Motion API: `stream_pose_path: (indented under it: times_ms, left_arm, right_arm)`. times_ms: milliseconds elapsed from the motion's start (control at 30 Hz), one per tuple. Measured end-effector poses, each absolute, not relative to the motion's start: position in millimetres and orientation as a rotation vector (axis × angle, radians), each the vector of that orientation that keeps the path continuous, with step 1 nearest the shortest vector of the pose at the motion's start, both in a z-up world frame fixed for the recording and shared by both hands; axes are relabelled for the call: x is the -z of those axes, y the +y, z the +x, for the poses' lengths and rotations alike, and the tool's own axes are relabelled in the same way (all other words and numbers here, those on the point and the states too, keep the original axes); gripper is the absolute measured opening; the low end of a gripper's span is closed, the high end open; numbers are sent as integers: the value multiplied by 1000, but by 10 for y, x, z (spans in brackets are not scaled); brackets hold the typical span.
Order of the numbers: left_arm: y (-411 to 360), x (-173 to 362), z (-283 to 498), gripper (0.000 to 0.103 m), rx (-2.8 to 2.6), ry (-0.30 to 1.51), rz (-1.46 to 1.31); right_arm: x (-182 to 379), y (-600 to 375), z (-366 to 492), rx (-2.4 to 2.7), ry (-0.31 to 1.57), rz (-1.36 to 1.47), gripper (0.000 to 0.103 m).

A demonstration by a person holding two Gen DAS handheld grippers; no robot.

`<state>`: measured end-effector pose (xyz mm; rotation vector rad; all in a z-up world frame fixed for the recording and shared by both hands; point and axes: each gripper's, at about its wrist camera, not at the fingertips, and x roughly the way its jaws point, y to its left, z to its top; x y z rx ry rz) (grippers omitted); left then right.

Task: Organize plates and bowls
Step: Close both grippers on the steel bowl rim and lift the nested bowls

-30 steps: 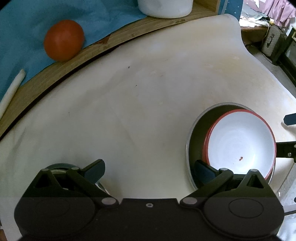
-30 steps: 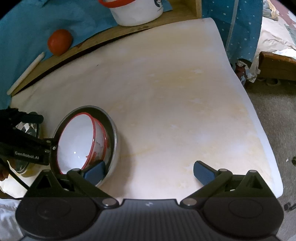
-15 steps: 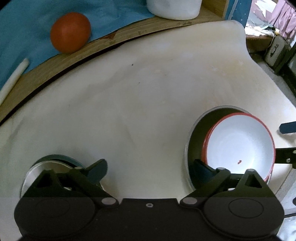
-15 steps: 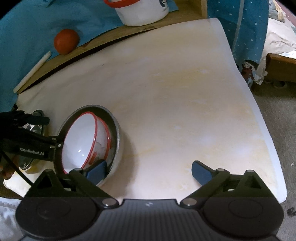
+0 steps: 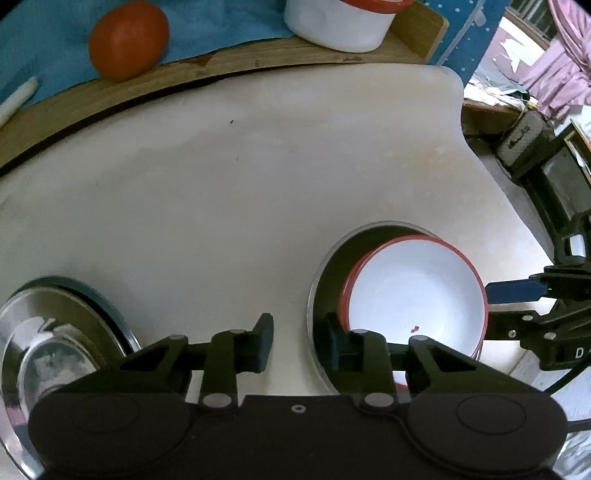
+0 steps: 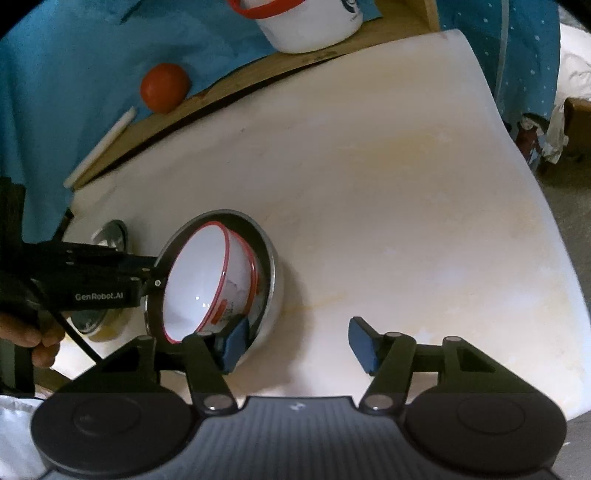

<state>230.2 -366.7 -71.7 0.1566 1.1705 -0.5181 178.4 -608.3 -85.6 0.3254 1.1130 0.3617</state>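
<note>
A dark pan point(image 5: 325, 280) with a silvery rim sits on the pale table point(image 5: 229, 192), and a white bowl point(image 5: 413, 299) with a red rim rests inside it, tilted against the pan's far side. The bowl holds nothing but a tiny red speck on its floor. In the right wrist view the same bowl point(image 6: 207, 284) leans in the pan point(image 6: 269, 273).

The left gripper point(image 5: 300, 341) has just been closing and now stands narrow, straddling the pan's near rim: one finger outside on the table, the other inside between pan wall and bowl. Whether the pads press the rim cannot be told.

The right gripper point(image 6: 297, 341) has also been closing and stands half wide. Its left finger point(image 6: 232, 341) lies at the pan's near edge; the other hangs over bare table, so nothing is gripped.

Left of the pan stands a shiny steel bowl point(image 5: 55, 343), apparently empty. On the wooden ledge point(image 5: 207, 75) behind, over blue cloth point(image 5: 59, 33), lie a tomato point(image 5: 127, 38), a white stick point(image 6: 99, 147) and a white mug point(image 6: 306, 22) with a red rim.
</note>
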Motion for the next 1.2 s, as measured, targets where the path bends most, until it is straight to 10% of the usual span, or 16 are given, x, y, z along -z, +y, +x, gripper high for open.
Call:
stream_pose_path:
  times_ms: [300, 533, 700, 900, 1200]
  left_arm:
    - [-3680, 699, 2249, 10, 512, 1179, 101]
    - [-3655, 700, 2236, 9, 493, 1184, 62]
    - [-3642, 691, 2211, 9, 467, 1185, 45]
    - [-3623, 697, 2205, 9, 445, 1184, 20]
    - [-3635, 697, 2209, 10, 455, 1180, 29]
  right_arm:
    - [806, -6013, 1875, -362, 1159, 297, 58]
    - [829, -6027, 1906, -372, 1172, 283, 62]
    - [777, -5955, 1888, -403, 1159, 262, 36]
    - [811, -5994, 1950, -456, 1173, 311, 28]
    - [733, -5892, 1975, -456, 1195, 226, 33]
